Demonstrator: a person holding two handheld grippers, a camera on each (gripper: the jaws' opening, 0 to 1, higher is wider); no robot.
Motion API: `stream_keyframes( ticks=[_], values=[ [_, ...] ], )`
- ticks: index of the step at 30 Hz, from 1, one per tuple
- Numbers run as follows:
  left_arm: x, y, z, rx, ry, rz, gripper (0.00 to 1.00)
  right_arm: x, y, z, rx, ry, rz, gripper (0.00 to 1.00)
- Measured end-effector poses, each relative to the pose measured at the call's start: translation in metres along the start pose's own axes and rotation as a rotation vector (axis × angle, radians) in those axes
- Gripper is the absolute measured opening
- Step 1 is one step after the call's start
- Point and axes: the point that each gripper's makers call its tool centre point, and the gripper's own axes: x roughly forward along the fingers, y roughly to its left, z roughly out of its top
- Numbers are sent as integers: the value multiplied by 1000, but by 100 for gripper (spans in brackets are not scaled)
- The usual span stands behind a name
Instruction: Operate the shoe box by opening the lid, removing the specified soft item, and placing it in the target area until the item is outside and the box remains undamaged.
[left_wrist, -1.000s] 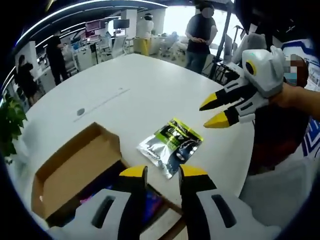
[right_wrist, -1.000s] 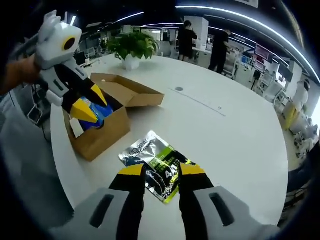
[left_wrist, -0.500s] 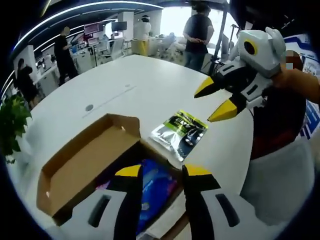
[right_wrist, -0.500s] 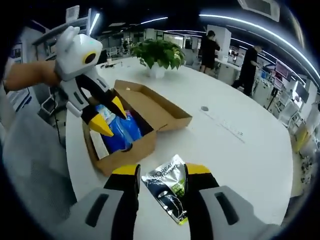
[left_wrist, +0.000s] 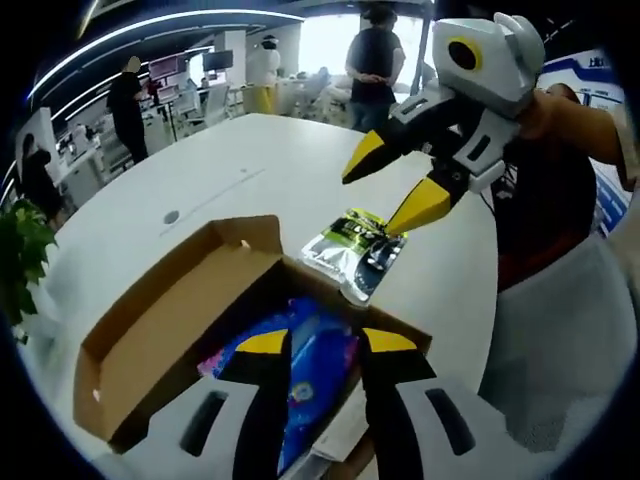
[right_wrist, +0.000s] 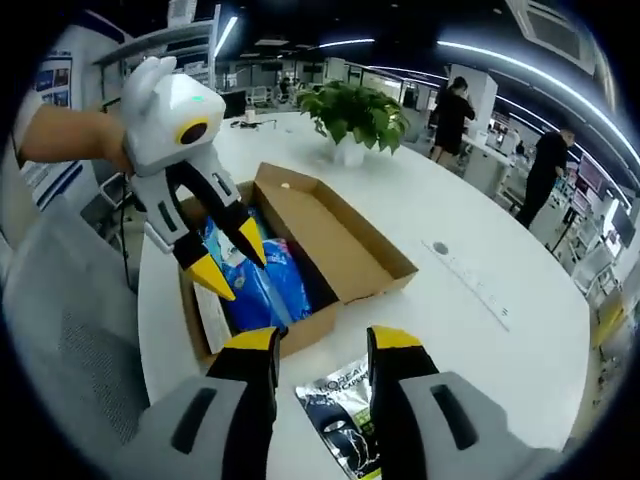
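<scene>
A brown cardboard shoe box (left_wrist: 150, 320) (right_wrist: 345, 250) lies on the white table with its lid folded back flat. Inside lies a soft blue packet (left_wrist: 315, 375) (right_wrist: 255, 280) with a pink patch at one end. A silver and green foil pouch (left_wrist: 358, 250) (right_wrist: 345, 415) rests on the table beside the box. My left gripper (left_wrist: 314, 345) (right_wrist: 230, 265) hangs open just above the blue packet, holding nothing. My right gripper (right_wrist: 322, 340) (left_wrist: 390, 185) stands open over the box's near wall and above the pouch, empty.
The round white table (left_wrist: 250, 160) (right_wrist: 480, 300) stretches wide beyond the box. A potted plant (right_wrist: 350, 115) stands at its far side. Several people (left_wrist: 375, 60) and desks fill the office behind. A person's arm and body (left_wrist: 570, 200) sit at the table edge.
Both views have moved toward the box. The right gripper has come closer over the pouch; the left gripper has drawn in over the blue packet. Box and pouch stay where they were.
</scene>
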Motion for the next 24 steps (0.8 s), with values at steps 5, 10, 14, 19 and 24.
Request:
stream_keyframes(
  ticks=[5,10,14,19,24],
  values=[
    [6,5,-12,-1,37,-1,25,12,6,1,-18,9,23,32],
    [11,11,-20,22,63,9,24,27,15,0,-38,24,51,32],
    [18,14,-23,44,85,-1,23,37,20,-2,-45,34,67,31],
    [23,16,-29,85,128,-4,18,50,28,-2,-59,42,86,29],
    [24,18,-32,96,140,-7,13,67,34,-4,-93,58,101,27]
  ],
)
